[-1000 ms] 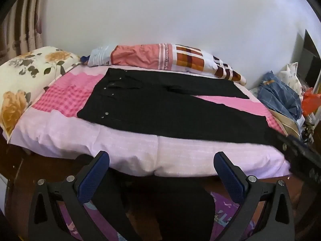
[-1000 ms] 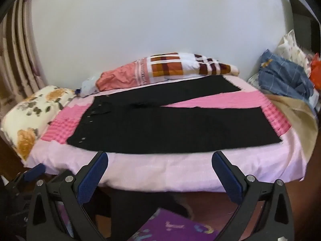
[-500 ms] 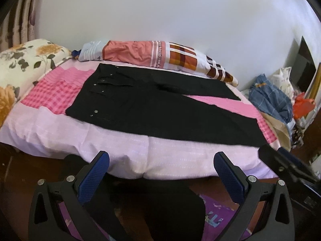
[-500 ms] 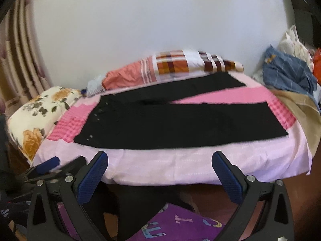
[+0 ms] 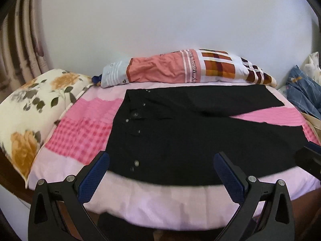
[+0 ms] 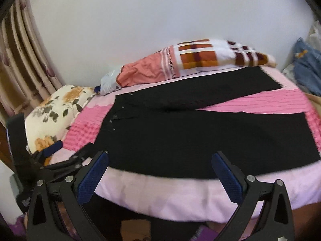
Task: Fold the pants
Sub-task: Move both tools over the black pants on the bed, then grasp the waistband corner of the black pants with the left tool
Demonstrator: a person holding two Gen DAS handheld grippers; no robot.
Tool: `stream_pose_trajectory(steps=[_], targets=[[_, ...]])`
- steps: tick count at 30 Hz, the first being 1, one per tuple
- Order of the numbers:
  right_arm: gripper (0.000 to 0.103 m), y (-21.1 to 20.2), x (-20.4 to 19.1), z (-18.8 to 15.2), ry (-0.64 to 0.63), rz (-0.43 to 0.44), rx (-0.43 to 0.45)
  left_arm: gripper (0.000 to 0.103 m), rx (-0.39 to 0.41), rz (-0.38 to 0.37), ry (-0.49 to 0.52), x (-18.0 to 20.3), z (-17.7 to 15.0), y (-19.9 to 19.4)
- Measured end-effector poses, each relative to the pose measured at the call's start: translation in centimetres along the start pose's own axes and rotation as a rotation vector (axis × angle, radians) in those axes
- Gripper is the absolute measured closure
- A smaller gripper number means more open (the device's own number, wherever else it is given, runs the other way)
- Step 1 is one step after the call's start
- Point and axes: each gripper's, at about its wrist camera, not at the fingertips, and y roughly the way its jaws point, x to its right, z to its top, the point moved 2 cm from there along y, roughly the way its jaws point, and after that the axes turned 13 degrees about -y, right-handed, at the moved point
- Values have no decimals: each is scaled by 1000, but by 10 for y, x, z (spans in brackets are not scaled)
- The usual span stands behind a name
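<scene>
1. Left wrist view now sits closer to the bed [image 5: 160, 206] than half a second ago: the pants [image 5: 200, 138] fill more of the picture, and the fingertips of the left gripper [image 5: 161, 161] overlap the near hem line instead of hanging below the mattress edge.
2. Right wrist view has closed in the same way; the right gripper [image 6: 160, 160] now frames the near leg, where earlier its tips stood over the pale sheet.
3. Both grippers are spread wide, with nothing between the fingers.
4. The left gripper also shows in the right wrist view [image 6: 66, 150], low at the left, near the waist end of the pants [image 6: 200, 136]; whether it touches the cloth I cannot tell.
5. A dark blurred part at the right edge of the left wrist view is probably the right gripper [image 5: 310, 159], over the cuff end.
6. The pants lie flat and spread on the bed [image 6: 170, 196], waist to the left, two legs running right and splaying apart so pink cover shows between them.
7. They are black, matte, with small shiny snaps [image 5: 136, 163] near the waist.
8. The cover is pale pink at the near edge, with brighter pink checked and ribbed bands further in.
9. A floral pillow [image 5: 34, 118] lies left, and a long bolster [image 5: 186, 68] in salmon and orange-brown checks lies behind, along the white wall.
</scene>
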Motion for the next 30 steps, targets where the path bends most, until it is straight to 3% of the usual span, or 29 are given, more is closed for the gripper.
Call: stream_pose_trajectory(steps=[8,18,30], targets=[[0,47,-10,50,-73,77,0,0,-52,0,-79,-22,40,54],[0,93,-21,96,-159,56,14,0,-84,72,-53,-41,70,123],[0,143,-20,100,-163,80,-56,1,-94,130,-6,-67,108,202]])
